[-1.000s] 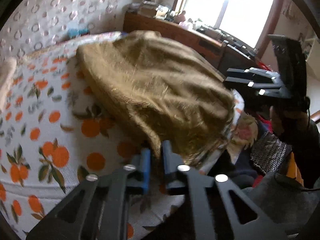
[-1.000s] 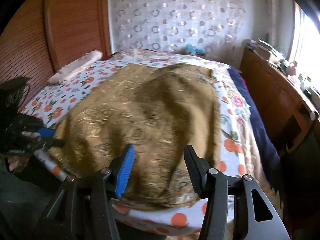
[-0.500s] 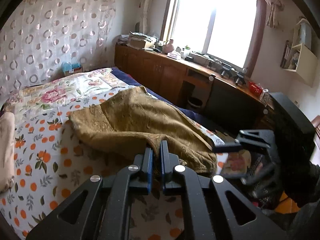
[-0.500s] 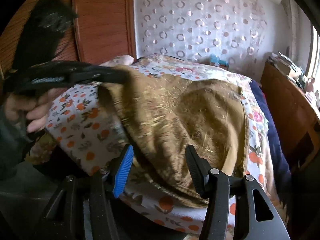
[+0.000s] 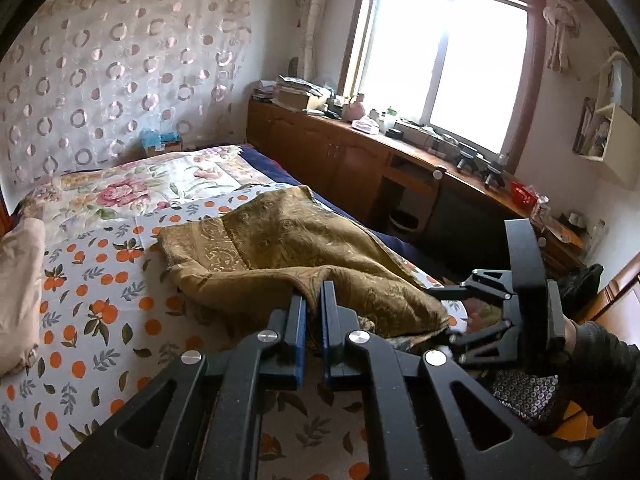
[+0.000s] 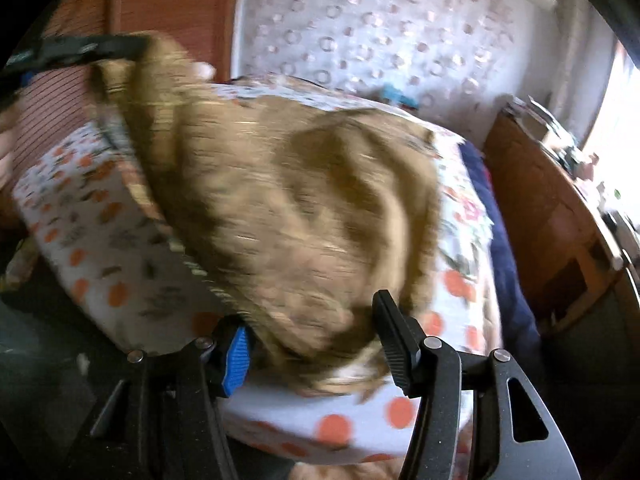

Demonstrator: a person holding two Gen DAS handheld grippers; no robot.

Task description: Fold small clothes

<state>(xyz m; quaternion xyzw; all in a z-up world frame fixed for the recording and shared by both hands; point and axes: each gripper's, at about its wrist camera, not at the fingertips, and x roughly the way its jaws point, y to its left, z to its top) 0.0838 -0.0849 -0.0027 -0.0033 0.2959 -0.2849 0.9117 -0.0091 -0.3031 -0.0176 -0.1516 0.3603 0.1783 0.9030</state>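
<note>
A golden-brown patterned cloth [image 5: 280, 256] lies on the bed with the orange-print sheet [image 5: 92, 312]. My left gripper [image 5: 313, 292] is shut on the cloth's near corner and holds it lifted off the sheet. In the blurred right wrist view the cloth [image 6: 288, 208] rises toward the upper left, where the left gripper [image 6: 80, 52] holds it. My right gripper [image 6: 316, 320] is open, its jaws on either side of the cloth's near edge at the bed's edge; it also shows in the left wrist view [image 5: 444, 312], beside the cloth's right corner.
A beige folded item [image 5: 20, 292] lies at the bed's left side. A floral quilt [image 5: 160, 184] covers the far end. A wooden cabinet [image 5: 344, 160] with clutter runs under the window on the right. A wooden panel [image 6: 168, 20] stands behind the bed.
My left gripper has lifted the cloth corner higher, so the cloth pulls up and back across the bed. My right gripper has moved in to the cloth's near edge, still open.
</note>
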